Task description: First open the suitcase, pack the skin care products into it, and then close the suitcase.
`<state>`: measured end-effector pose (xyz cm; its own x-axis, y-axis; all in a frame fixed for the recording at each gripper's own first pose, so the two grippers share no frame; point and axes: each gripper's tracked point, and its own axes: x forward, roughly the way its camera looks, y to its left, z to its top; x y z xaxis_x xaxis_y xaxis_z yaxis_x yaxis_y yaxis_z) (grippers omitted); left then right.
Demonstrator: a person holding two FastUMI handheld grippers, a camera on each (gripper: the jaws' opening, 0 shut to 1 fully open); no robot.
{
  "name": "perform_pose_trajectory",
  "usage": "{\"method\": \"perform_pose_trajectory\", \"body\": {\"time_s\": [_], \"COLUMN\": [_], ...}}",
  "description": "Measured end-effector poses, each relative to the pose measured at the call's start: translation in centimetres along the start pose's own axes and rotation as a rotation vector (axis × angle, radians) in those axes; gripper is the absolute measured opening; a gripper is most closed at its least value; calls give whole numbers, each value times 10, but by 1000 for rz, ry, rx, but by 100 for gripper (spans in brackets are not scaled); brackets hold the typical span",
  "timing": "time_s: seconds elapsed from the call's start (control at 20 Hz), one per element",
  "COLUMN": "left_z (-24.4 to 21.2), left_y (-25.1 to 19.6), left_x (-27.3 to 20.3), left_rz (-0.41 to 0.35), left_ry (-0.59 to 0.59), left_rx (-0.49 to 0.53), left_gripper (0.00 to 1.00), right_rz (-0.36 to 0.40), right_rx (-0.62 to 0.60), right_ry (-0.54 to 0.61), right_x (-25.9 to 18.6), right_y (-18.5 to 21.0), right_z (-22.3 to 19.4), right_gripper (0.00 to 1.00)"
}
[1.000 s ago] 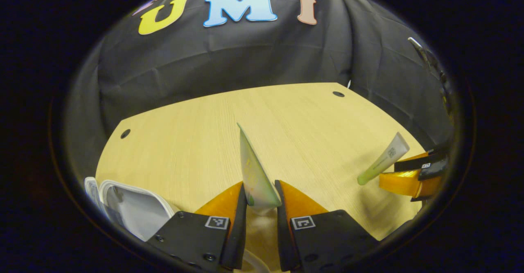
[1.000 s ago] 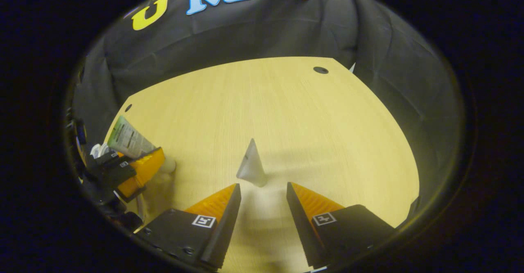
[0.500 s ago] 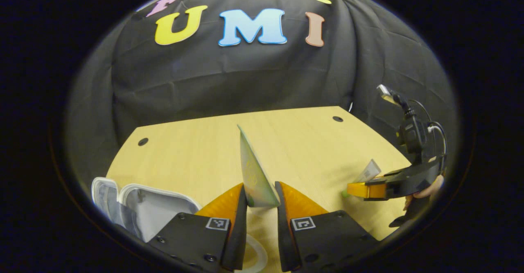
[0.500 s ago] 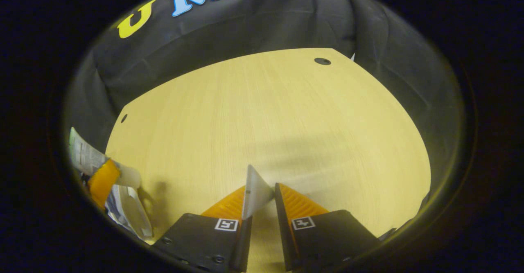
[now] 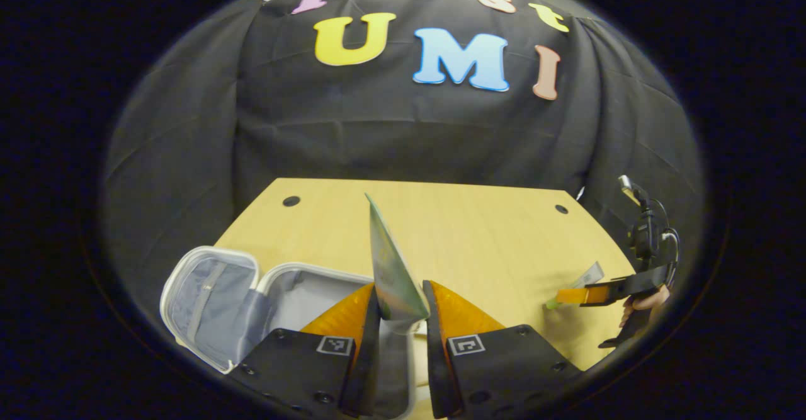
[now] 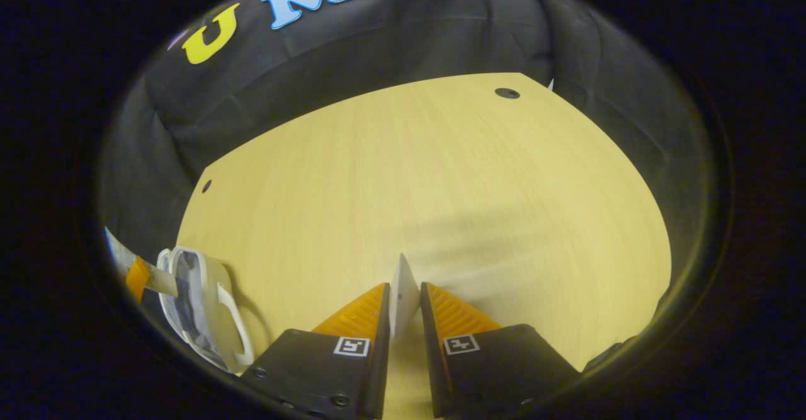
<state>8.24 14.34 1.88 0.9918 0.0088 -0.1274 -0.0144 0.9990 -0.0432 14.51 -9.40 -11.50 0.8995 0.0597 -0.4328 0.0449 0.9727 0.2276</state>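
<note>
Open suitcase (image 5: 252,294) on table (image 5: 478,231).

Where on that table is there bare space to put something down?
Most of the wooden table is bare, from the far edge with its holes to the right claw. It is crowded at the left, around the open suitcase.

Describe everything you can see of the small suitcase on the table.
The suitcase is small and pale grey with a white rim. It lies wide open on the wooden table, showing a grey lining and a strap across one half. The left gripper holds a tube above it. The right gripper view shows it edge-on.
</note>
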Motion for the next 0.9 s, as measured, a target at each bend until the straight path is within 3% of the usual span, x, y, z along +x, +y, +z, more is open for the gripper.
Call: {"method": "perform_pose_trajectory", "body": {"time_s": [0.15, 0.3, 0.5, 0.55, 0.65, 0.7, 0.85, 0.9], "left_z": [-34, -62, -108, -111, -102, -93, -72, -70], "left_y": [58, 97, 116, 122, 129, 132, 143, 151], "left_x": [-16, -26, -34, -29, -23, -25, -37, -42], "left_rz": [76, 115, 111, 127, 136, 146, 159, 169], "left_ry": [109, 265, 584, 591, 550, 511, 422, 412], "left_rx": [-14, 34, 120, 141, 169, 170, 139, 127], "left_gripper": [41, 41, 42, 45, 66, 77, 87, 84], "right_rz": [97, 229, 435, 463, 479, 479, 476, 473], "right_rx": [-40, -146, -257, -276, -320, -339, -365, -370], "right_ry": [-1, 20, 117, 136, 156, 165, 205, 215], "right_x": [-19, -45, -79, -83, -82, -81, -79, -76], "right_y": [53, 123, 212, 225, 248, 255, 267, 271], "right_z": [-10, -26, -61, -68, -87, -93, -111, -117], "right_gripper": [28, 31, 28, 28, 31, 28, 28, 28]}}
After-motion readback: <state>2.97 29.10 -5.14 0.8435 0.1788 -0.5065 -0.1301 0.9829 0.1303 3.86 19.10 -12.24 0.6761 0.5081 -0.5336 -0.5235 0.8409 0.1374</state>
